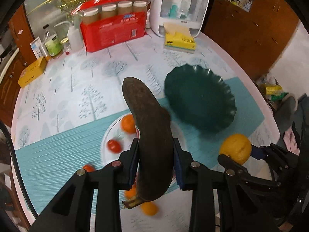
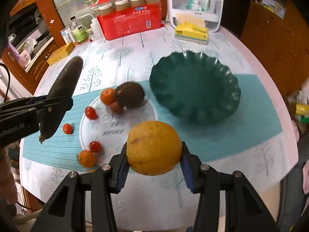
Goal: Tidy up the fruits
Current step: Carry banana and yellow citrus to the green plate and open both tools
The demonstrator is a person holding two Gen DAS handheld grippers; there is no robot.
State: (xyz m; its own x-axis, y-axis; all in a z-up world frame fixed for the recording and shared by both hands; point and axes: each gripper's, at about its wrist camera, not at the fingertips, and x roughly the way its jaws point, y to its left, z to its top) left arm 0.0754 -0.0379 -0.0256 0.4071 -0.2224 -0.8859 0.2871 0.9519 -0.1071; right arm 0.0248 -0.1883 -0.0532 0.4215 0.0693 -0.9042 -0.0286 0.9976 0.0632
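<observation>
- My left gripper point(image 1: 156, 162) was clamped on a very dark, overripe banana point(image 1: 148, 135), blue pads pressed to both its sides, the fruit lifted clear of the table with its stem end toward me.
- My right gripper point(image 2: 154, 159) was closed on a large orange point(image 2: 154, 147), a pad pressed on each side, and held it above the near edge of the teal placemat point(image 2: 251, 135).
- The dark green scalloped bowl point(image 2: 195, 89) sat on the right of the placemat with nothing in it.
- The white plate point(image 2: 135, 119), printed with "New or never", lay just left of the bowl.
- At the plate's far rim a brown, rough-skinned round fruit point(image 2: 129, 94) sat against a small orange point(image 2: 107, 96); a small reddish-brown fruit point(image 2: 116, 107) lay just in front of them.
- One cherry tomato point(image 2: 90, 113) was on the plate's left rim and another point(image 2: 95, 147) at its near rim.
- A third tomato point(image 2: 67, 128) lay on the placemat left of the plate.
- A second small orange point(image 2: 87, 158) rested on the mat just beside the near tomato.
- At the far side stood a red pack of jars point(image 2: 131, 22), a white storage case point(image 2: 195, 5) and a yellow tissue pack point(image 2: 192, 32).
</observation>
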